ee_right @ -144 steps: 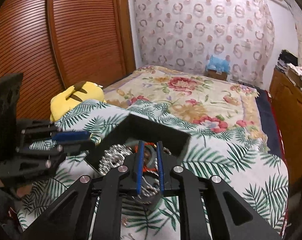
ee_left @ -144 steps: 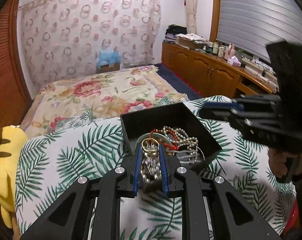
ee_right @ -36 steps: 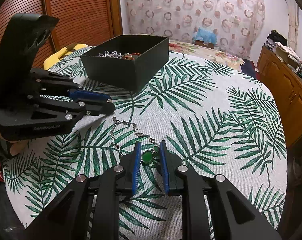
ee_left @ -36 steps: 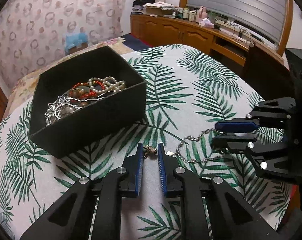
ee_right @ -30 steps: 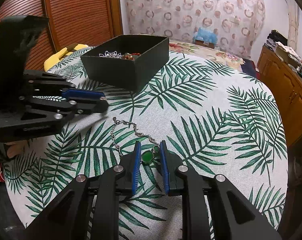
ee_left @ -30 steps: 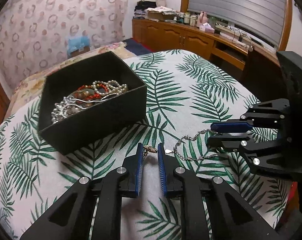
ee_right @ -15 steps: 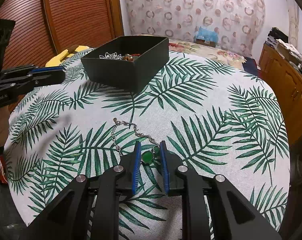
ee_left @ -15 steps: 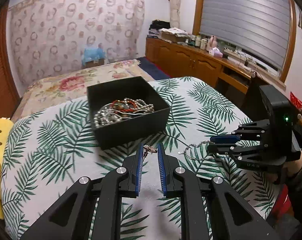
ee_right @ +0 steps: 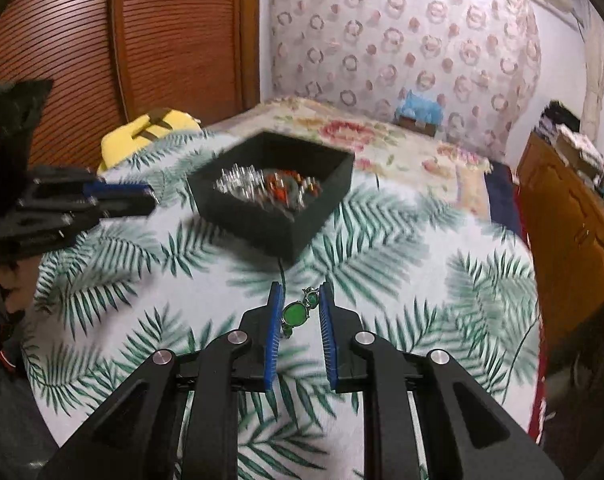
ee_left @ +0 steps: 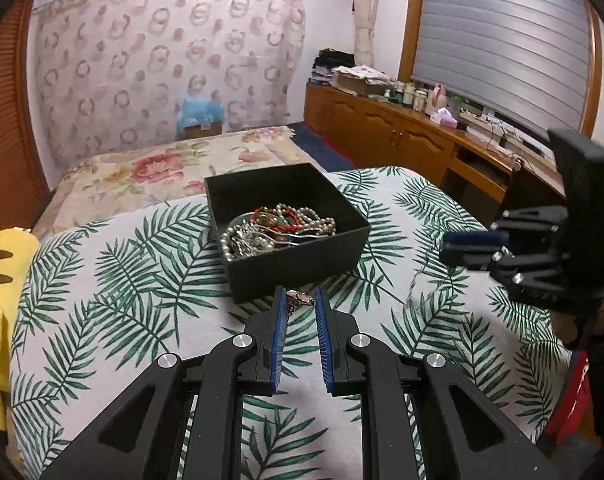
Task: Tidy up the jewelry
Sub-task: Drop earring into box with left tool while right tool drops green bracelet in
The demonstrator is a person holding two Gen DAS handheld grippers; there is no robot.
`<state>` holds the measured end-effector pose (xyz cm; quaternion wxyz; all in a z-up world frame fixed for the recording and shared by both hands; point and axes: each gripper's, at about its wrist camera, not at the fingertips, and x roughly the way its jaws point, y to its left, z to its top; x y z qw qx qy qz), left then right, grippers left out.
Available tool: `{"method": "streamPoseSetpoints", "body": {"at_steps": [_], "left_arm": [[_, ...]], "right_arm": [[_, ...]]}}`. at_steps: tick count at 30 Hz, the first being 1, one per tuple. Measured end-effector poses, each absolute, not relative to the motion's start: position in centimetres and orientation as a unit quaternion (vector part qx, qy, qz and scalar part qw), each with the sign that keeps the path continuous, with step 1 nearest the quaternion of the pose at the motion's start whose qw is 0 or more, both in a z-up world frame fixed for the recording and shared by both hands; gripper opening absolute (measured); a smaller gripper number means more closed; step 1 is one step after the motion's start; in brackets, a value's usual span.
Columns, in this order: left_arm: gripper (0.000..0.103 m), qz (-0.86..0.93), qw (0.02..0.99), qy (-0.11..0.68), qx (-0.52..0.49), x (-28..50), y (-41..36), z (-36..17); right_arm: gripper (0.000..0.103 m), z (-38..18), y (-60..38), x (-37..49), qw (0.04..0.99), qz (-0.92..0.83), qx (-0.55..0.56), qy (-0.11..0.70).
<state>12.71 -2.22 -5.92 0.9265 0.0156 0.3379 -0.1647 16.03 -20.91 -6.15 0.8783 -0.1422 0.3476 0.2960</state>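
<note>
Writing: none legible. Left hand-held gripper (ee_left: pixel 300 300) pinches small clasp (ee_left: pixel 300 299); right hand-held gripper (ee_right: pixel 300 304) grips green pendant (ee_right: pixel 295 314).

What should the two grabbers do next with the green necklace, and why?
Probably carry it over the black box and lower it in. The right gripper pinches the green pendant, the left gripper pinches the small clasp end, and the box already holds the other jewelry.

One black box (ee_left: pixel 302 264), one yellow plush (ee_left: pixel 2 280), two tools, perhaps one green-stoned necklace (ee_right: pixel 294 314).
</note>
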Motion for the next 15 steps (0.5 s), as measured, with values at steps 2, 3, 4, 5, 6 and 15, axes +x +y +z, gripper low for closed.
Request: {"method": "streamPoseSetpoints", "body": {"at_steps": [2,3,4,5,6,15], "left_arm": [[0.014,-0.162,0.928,0.336,0.013,12.9,-1.9,-5.9],[0.014,-0.161,0.928,0.336,0.012,13.0,-1.8,-5.8],[0.014,-0.159,0.928,0.335,0.011,13.0,-1.7,-5.8],[0.014,-0.157,0.929,0.333,0.01,13.2,-1.5,-5.7],[0.014,-0.156,0.93,0.332,0.01,13.2,-1.4,-5.7],[0.014,-0.142,0.936,0.32,0.013,14.6,-0.8,-4.9]], "right_arm": [[0.02,-5.2,-20.5,16.2,0.88,0.301,-0.145,0.338],[0.02,-4.7,-20.3,16.3,0.881,0.303,-0.146,0.334],[0.02,-4.1,-20.0,16.5,0.882,0.304,-0.149,0.329],[0.02,-3.6,-19.7,16.8,0.883,0.305,-0.151,0.324],[0.02,-3.4,-19.5,16.9,0.883,0.307,-0.152,0.321],[0.02,-0.8,-16.5,19.9,0.883,0.33,-0.141,0.302]]}}
